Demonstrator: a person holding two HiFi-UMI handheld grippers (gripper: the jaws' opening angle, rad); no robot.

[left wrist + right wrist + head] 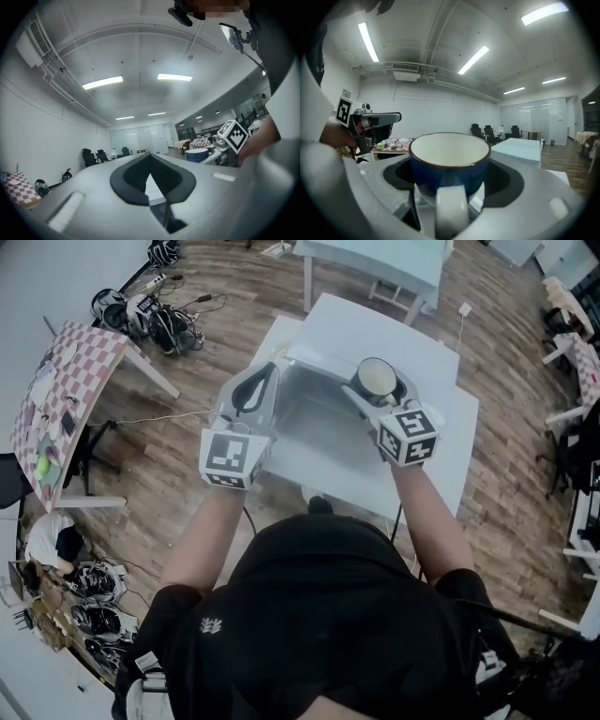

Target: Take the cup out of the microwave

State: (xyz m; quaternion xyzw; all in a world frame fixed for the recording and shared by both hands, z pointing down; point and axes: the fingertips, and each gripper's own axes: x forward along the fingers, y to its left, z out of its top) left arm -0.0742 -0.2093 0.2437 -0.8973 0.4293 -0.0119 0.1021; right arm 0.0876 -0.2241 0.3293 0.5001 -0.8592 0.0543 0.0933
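Note:
The cup [377, 378] is blue outside and cream inside, with a white handle. My right gripper [377, 383] is shut on it and holds it upright above the far right part of the white microwave [314, 423]. In the right gripper view the cup [450, 161] fills the space between the jaws, handle toward the camera. My left gripper [265, 373] hovers over the microwave's left side, shut with nothing in it. In the left gripper view its dark pads [136, 176] meet at the tip, and the cup [197, 154] shows off to the right.
The microwave stands on a white table [441, 442]. A pale blue table [375, 259] lies beyond it and a checkered table [66, 381] stands to the left. Bags and cables [159, 320] lie on the wooden floor. A person [52, 540] sits at lower left.

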